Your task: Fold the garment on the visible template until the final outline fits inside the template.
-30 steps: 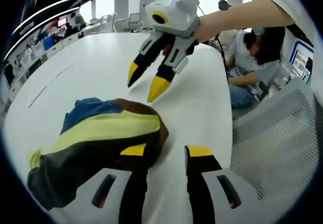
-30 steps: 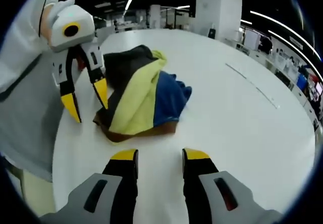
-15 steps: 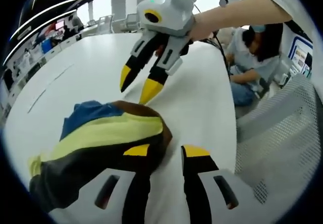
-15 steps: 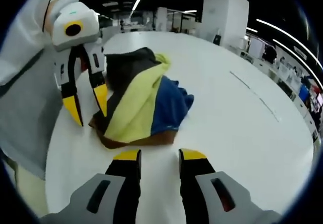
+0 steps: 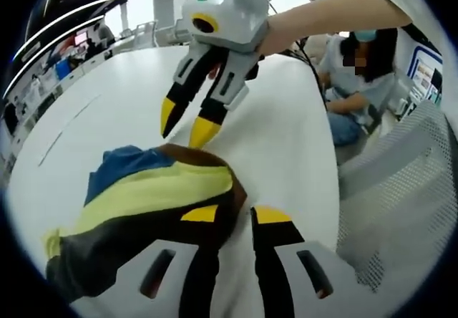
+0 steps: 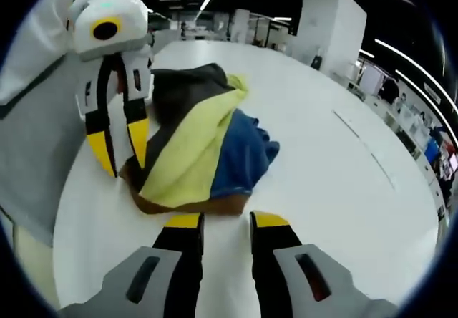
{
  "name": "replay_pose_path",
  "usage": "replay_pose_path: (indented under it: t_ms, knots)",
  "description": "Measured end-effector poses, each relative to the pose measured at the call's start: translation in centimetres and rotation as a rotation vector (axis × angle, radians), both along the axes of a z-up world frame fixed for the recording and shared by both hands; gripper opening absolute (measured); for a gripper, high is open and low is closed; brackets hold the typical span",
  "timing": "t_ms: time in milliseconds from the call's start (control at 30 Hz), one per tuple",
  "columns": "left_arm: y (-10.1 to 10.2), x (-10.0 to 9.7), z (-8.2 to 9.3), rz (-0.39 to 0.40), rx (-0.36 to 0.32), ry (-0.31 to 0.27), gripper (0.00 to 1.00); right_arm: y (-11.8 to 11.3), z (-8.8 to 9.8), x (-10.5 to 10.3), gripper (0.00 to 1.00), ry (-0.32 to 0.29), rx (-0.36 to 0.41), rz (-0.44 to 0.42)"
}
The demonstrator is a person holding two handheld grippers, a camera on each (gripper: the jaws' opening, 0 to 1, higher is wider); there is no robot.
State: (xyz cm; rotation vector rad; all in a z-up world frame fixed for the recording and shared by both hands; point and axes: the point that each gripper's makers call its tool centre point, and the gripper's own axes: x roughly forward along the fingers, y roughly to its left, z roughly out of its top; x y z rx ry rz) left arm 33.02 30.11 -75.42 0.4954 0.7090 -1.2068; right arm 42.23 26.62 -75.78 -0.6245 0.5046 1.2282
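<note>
The garment [image 5: 143, 200], a bunched heap of dark, yellow and blue cloth, lies on the white table [image 5: 286, 139]. It is not yet spread or folded, so the work looks to be at the first pick-up.

On the left, the left gripper [image 5: 229, 214] has its jaws apart, one tip over the dark near edge of the cloth and the other on bare table; it holds nothing. To its right, the right gripper [image 5: 184, 124] hangs just above the brown far edge, jaws also parted and empty.

Next, each likely needs to close on an edge and draw the cloth flat.

The template outline I cannot make out; only thin lines [image 6: 368, 146] mark the table well away.

Further right, a seated person [image 5: 354, 82] and a mesh chair [image 5: 397, 203] stand beside the table, clear of the cloth.
</note>
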Motion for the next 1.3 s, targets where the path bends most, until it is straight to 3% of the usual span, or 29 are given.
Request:
replay_pose_path:
  t_ms: [367, 733, 1000, 1200, 1300]
  knots:
    - [-0.2, 0.3, -0.1, -0.002, -0.004, 0.005, 0.07, 0.6, -0.2, 0.1, 0.21, -0.018, -0.001, 0.014]
    - [-0.2, 0.4, -0.4, -0.021, 0.006, -0.004, 0.01, 1.0, -0.1, 0.7, 0.07, -0.048, 0.005, -0.001]
    - [-0.2, 0.4, -0.1, -0.02, 0.0, -0.003, 0.01, 0.7, 0.2, 1.0, 0.03, -0.059, 0.002, -0.01]
    - [-0.3, 0.4, 0.1, -0.006, -0.014, 0.003, 0.0, 0.6, 0.4, 0.9, 0.02, -0.061, 0.011, -0.021]
    - [-0.5, 0.4, 0.9, -0.003, -0.056, 0.004, 0.0, 0.6, 0.6, 1.0, 0.02, -0.057, 0.02, -0.039]
